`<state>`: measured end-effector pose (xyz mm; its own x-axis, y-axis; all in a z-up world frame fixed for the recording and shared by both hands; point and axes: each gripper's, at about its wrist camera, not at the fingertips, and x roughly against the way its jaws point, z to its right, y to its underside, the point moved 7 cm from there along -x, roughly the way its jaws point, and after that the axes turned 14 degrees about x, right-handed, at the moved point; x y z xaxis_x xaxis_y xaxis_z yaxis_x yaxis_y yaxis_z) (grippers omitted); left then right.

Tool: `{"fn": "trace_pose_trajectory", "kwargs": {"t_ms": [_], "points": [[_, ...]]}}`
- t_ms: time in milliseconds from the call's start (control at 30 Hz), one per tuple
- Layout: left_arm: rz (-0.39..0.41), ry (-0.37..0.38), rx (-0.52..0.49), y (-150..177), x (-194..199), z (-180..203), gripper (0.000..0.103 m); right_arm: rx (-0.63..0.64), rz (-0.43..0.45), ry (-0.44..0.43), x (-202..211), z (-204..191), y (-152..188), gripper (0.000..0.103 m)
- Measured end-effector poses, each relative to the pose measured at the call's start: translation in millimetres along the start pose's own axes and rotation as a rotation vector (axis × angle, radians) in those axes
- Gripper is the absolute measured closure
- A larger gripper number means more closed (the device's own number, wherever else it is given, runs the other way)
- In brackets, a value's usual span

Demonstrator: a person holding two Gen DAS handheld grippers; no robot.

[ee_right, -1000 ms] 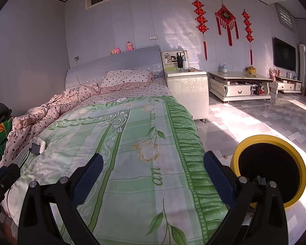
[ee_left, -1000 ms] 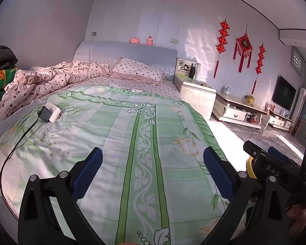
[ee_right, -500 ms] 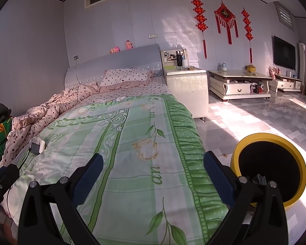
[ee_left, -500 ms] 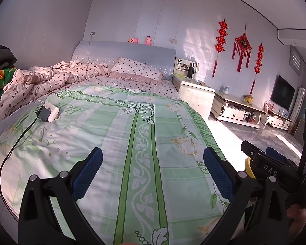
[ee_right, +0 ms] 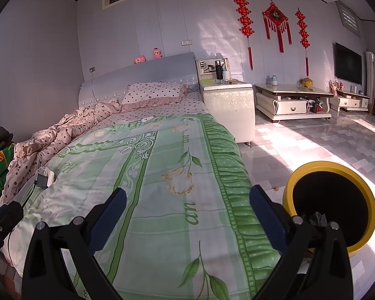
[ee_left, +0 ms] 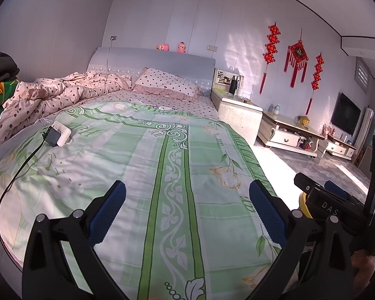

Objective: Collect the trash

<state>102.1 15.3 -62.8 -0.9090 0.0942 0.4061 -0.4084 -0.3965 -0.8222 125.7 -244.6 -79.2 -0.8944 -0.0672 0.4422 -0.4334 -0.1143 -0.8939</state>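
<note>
Both grippers wide and empty above the bed

Left gripper [ee_left: 187, 208] hovers over the green bedspread [ee_left: 150, 165], near a charger [ee_left: 58, 133] with trailing cable; right gripper [ee_right: 187, 210] hangs beside the yellow bin [ee_right: 330, 207] on the floor. No loose trash shows on the bed; reaching leftward could snag that cable

Pale panelled walls [ee_right: 50, 57], sunlit tiled floor [ee_right: 312, 137], green floral bed [ee_left: 162, 162] (pink quilt bunched aside), white nightstand [ee_right: 228, 105].
</note>
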Motion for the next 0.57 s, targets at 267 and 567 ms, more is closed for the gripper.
{"fn": "trace_pose_trajectory", "kwargs": {"t_ms": [267,567], "points": [[0.002,0.001,-0.002,-0.1,-0.7,0.1,0.008,0.0,0.0,0.001,0.1,0.4,-0.3,0.008],[-0.006,0.007,0.005,-0.4,-2.6,-1.1,0.008,-0.001,-0.001,0.0,0.2,1.1,-0.2,0.008]]}}
